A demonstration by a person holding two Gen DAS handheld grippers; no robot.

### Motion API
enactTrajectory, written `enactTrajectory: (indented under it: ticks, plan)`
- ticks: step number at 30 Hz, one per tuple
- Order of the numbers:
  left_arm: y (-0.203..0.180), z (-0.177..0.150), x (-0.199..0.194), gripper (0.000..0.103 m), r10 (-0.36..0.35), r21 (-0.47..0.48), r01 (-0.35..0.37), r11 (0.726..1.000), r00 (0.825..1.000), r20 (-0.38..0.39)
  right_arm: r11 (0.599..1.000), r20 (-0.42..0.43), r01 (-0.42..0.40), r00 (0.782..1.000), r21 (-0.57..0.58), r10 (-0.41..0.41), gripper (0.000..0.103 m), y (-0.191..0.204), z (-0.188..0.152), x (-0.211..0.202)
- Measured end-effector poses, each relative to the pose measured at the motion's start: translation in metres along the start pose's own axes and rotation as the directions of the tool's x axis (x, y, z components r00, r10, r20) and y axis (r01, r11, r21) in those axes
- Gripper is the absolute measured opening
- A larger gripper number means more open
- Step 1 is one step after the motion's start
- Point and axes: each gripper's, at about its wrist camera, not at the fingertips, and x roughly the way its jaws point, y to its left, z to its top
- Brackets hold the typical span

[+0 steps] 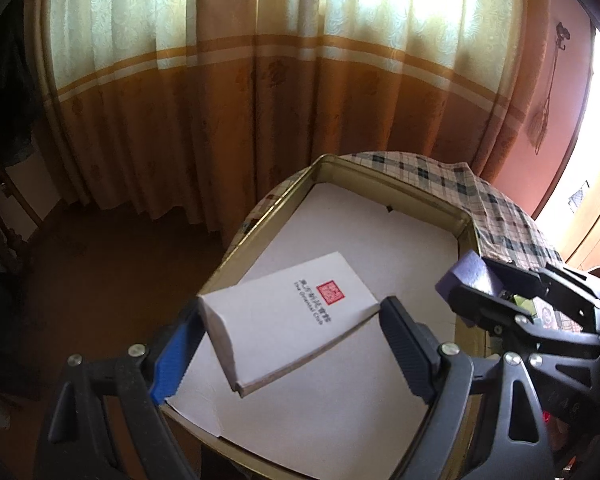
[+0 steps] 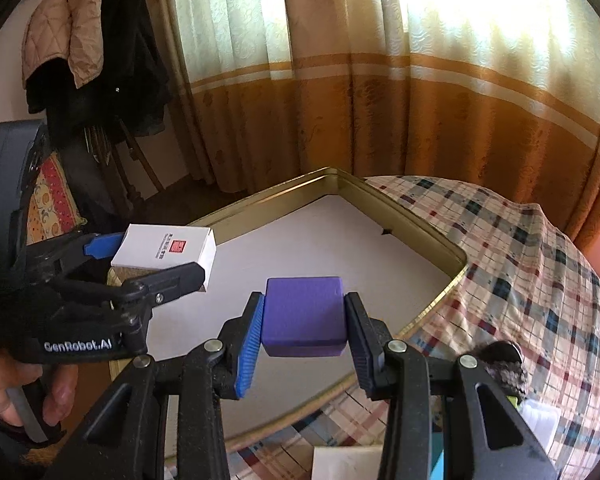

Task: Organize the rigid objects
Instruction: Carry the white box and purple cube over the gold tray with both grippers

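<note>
L gripper (image 1: 292, 344) hides box's (image 1: 288, 312) sides (tin (image 1: 380, 178) cropped).

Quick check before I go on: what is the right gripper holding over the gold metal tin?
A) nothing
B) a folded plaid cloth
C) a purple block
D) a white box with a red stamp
C: the right gripper is clamped on the purple block, above the gold tin.

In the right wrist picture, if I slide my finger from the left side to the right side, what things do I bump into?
Hanging jackets → white box in the left claw → purple block in the right claw → gold tin's right corner → plaid cloth.
</note>
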Motion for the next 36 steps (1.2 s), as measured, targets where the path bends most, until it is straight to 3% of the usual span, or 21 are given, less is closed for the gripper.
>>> enactTrajectory:
  ticks: [17, 36]
  plan:
    - [0.002, 0.008, 0.024, 0.088, 0.022, 0.048, -0.019, 0.999, 0.997, -0.078, 0.999, -0.07, 0.027, 0.997, -0.036, -0.03, 0.043, 0.0, 0.016, 0.03]
    - [-0.014, 0.02, 0.037, 0.088, 0.038, 0.124, -0.025, 0.992, 0.994, -0.102, 0.995, -0.12, 0.09, 0.988, -0.036, -0.094, 0.043, -0.02, 0.013, 0.048]
